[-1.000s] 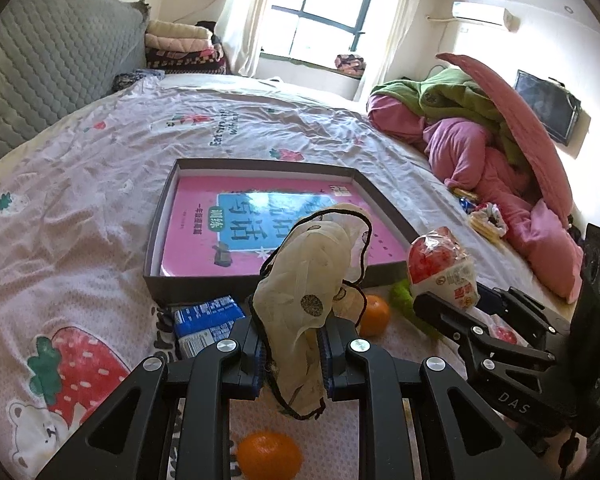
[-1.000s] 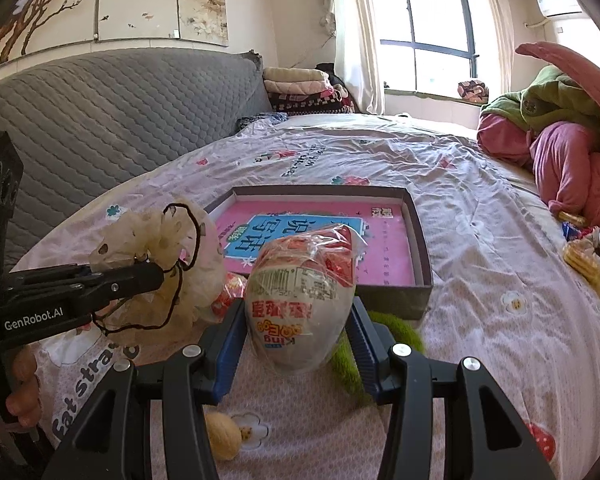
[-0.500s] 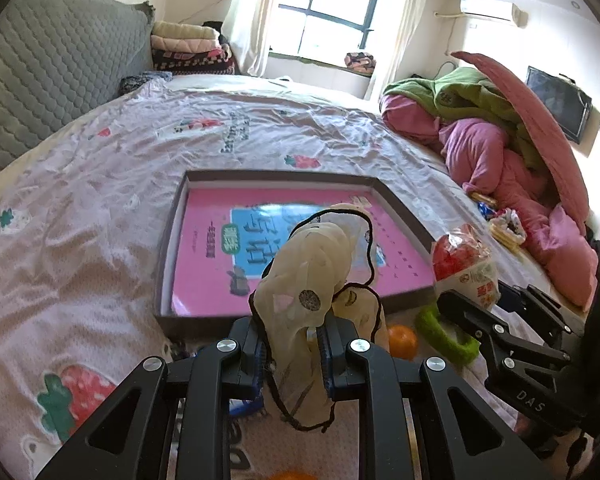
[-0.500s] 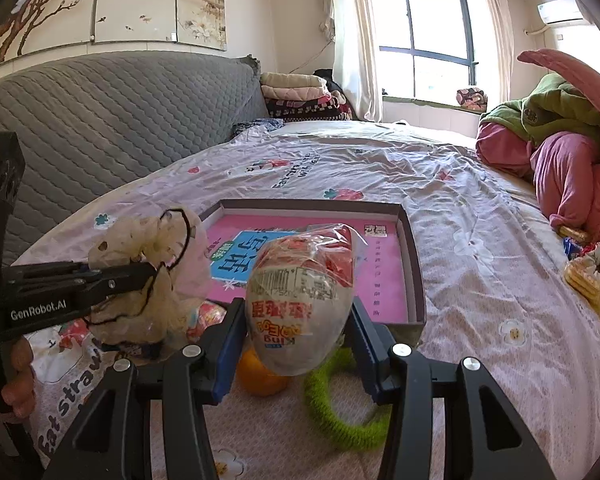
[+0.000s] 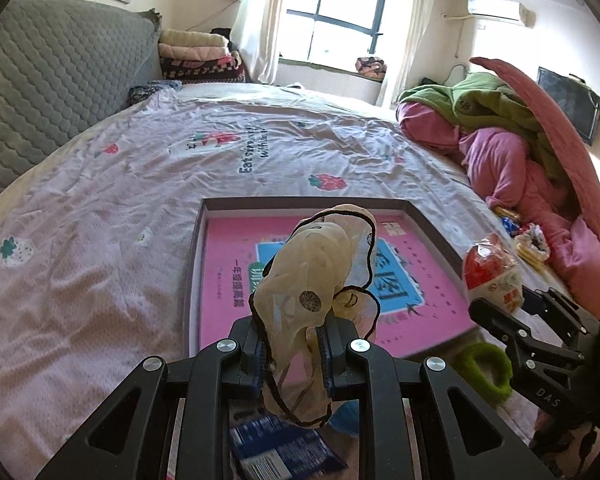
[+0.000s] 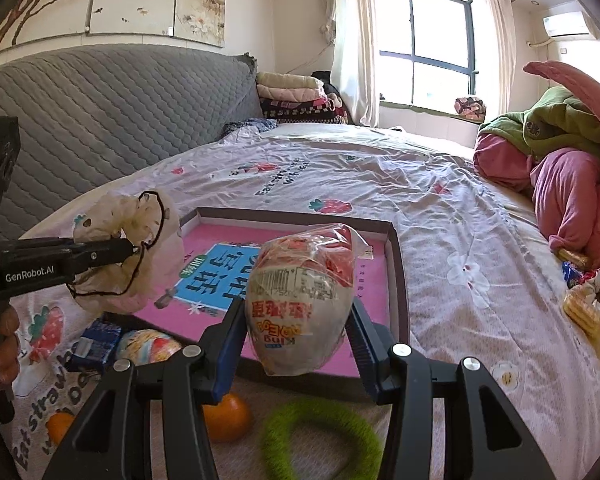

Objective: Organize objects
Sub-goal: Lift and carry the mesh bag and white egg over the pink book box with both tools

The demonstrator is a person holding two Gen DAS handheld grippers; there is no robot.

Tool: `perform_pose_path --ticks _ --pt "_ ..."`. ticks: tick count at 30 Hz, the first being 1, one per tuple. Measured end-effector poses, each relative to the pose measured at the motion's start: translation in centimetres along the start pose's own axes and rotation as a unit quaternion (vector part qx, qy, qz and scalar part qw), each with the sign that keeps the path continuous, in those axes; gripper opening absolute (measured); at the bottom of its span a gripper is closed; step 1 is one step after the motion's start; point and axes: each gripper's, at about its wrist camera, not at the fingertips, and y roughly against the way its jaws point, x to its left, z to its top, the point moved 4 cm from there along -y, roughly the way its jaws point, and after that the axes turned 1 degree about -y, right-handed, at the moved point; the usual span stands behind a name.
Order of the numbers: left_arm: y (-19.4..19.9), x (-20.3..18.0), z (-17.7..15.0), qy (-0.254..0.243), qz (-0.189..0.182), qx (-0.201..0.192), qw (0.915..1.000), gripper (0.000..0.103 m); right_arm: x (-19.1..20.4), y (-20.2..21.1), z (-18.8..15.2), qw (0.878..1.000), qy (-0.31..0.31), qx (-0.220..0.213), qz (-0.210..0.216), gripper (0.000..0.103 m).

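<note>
Black left gripper (image 5: 292,344) angled downward — fingers (image 5: 256,354) clamping scrunchie (image 5: 320,276).

The left tongs (image 5: 294,354) are matte black plastic, built of angular struts with triangular cut-outs. Round silver screws (image 5: 225,345) sit at the joints, and blue ribbed pads (image 5: 325,360) line the inner faces of the fingers. The right tongs (image 6: 298,332) have the same black frame, silver screws and blue pads. White lettering reads "GenRobot.AI" on one side and "DAS" on another.
</note>
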Motion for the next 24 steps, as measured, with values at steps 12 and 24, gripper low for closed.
perform_pose_path --ticks 12,24 --pt "-3.3 1.4 -0.2 0.011 0.011 0.022 0.9996 0.021 -1.2 -3.8 -1.0 0.998 -0.002 0.056 -0.008 0.05" --pt "-5.2 2.6 0.0 0.019 0.019 0.034 0.9991 0.021 -2.5 -4.9 -1.4 0.997 -0.015 0.071 -0.022 0.05"
